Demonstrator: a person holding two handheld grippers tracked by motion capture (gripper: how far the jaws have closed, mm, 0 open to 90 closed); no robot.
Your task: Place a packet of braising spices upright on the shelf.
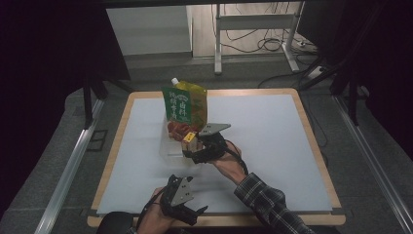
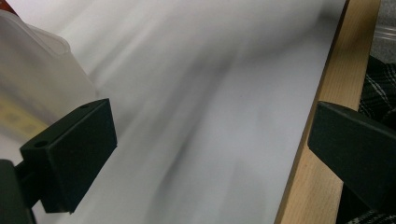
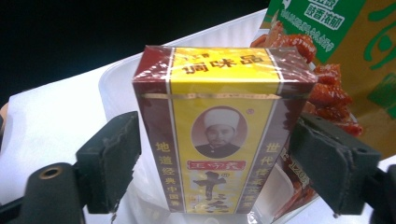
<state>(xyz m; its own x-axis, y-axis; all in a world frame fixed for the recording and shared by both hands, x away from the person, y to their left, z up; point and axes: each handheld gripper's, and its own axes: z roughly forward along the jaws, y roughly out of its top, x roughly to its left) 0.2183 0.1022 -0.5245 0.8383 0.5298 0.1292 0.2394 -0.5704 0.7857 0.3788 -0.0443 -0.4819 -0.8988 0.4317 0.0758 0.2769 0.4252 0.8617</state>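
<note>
Standing upright inside the clear plastic tub (image 3: 116, 74), the yellow-and-maroon seasoning box (image 3: 219, 130) sits between the two black jaws of the right gripper (image 3: 215, 163). The jaws are parted: a visible gap separates the left pad from the box's maroon edge, and the right pad stands at or just beside the opposite edge without clearly pressing on it. The box is therefore judged to be released, or very nearly so, and resting on the tub floor.

In the high view the right gripper (image 1: 192, 146) reaches to the tub (image 1: 168, 146) near the table's middle, with the box (image 1: 190, 138) at its tip. A tall green-and-yellow spouted pouch (image 1: 185, 105) stands in the same tub, just behind and beside the box.

The left gripper (image 1: 182, 202) rests low at the near edge of the white table (image 1: 272, 146). Its jaws stand wide apart with nothing between them; its own view looks across bare table surface (image 2: 210, 116) toward the wooden edge strip (image 2: 327, 84).

Handling notes, as a judgement: the box appears to be thin card wrapped in glossy film. It is likely light and fairly stiff, yet crushable under hard pressure, and the film may be slippery. The recommended hold is across the two narrow sides at mid-height, with moderate force. Being tall and narrow, it may tip against the pouch if nudged.
</note>
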